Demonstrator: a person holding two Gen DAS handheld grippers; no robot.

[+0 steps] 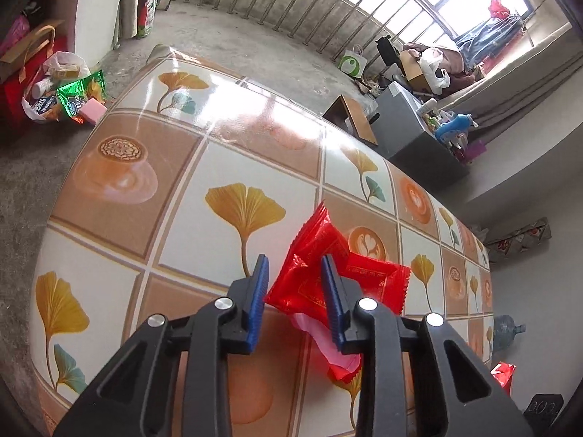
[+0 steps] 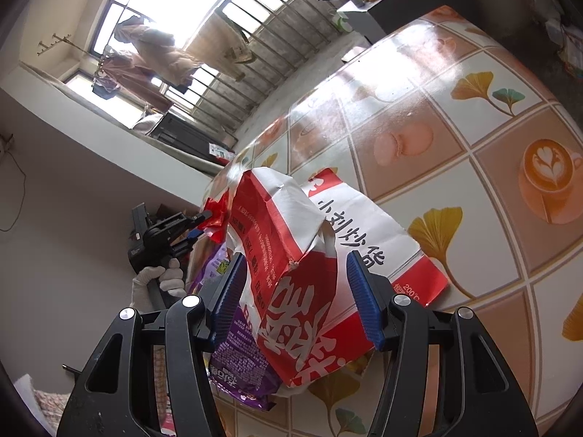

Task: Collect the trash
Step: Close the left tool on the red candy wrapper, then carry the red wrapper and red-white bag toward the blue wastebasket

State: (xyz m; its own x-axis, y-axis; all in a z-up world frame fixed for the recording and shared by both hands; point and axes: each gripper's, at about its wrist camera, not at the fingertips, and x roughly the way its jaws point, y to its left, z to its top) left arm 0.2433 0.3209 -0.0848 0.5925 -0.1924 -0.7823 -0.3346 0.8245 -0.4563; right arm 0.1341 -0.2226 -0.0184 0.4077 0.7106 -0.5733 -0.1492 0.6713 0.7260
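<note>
Trash on the patterned table [image 1: 120,167] consists here of red candy wrappers [image 1: 309,273] and a purple snack packet [image 2: 237,360], with a red-and-white paper bag [image 2: 291,255] serving, it seems, as the collecting container. The left gripper [image 1: 295,291] points steeply down over the wrappers; its jaws stand narrow, one blue pad against the wrappers' upper edge, the other just apart from them, so no firm pinch is evident in the left wrist view. In the right wrist view the same left gripper, carried by a white-gloved hand [image 2: 160,280], appears beyond the bag with red wrapper at its tip. The right gripper [image 2: 298,298] straddles the bag's upright open end, jaws moderately wide; whether the pads press the paper cannot be told. This placement probably steadies the bag's mouth toward the left side, so wrappers can be carried across and dropped in. The purple packet lies partly beneath the bag, beside its mouth.
</note>
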